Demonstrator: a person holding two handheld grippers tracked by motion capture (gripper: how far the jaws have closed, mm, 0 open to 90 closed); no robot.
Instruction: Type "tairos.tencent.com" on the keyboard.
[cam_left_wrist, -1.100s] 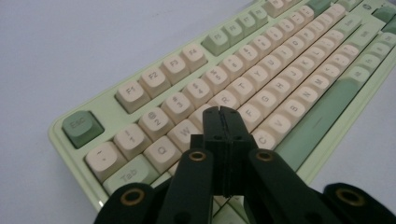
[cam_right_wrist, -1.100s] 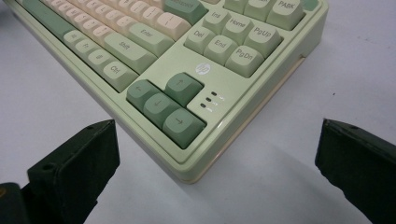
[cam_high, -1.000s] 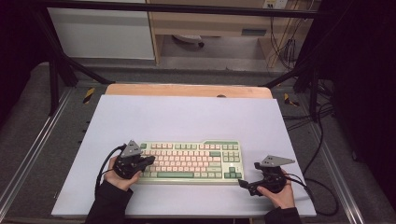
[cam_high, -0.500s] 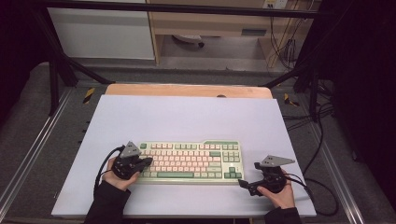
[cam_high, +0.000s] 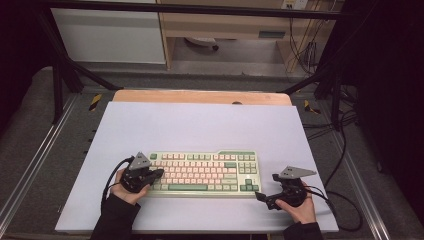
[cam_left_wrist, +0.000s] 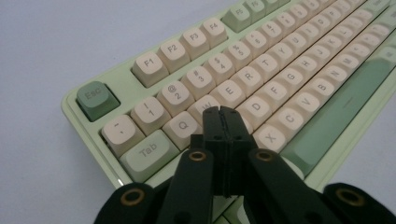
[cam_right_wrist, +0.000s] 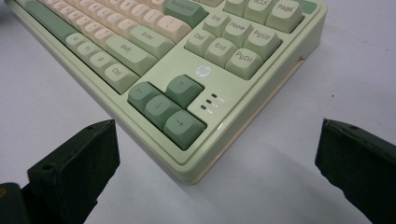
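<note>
Two grippers at a green-and-cream keyboard (cam_high: 202, 173), lying toward the near edge of the pale table (cam_high: 200, 125).

Left gripper (cam_left_wrist: 222, 111) clenched, jaws pressed together with nothing between, tips poised over the keyboard's left end around the A and S keys; contact with a keycap impossible to tell. Right gripper (cam_right_wrist: 215, 172) released, jaws spread wide and empty, off the keyboard's right near corner by the arrow keys (cam_right_wrist: 166, 105), apart from the case. Judged a key-pressing step: next, a short straight dip of the closed tips onto one keycap, without clipping its neighbours.
</note>
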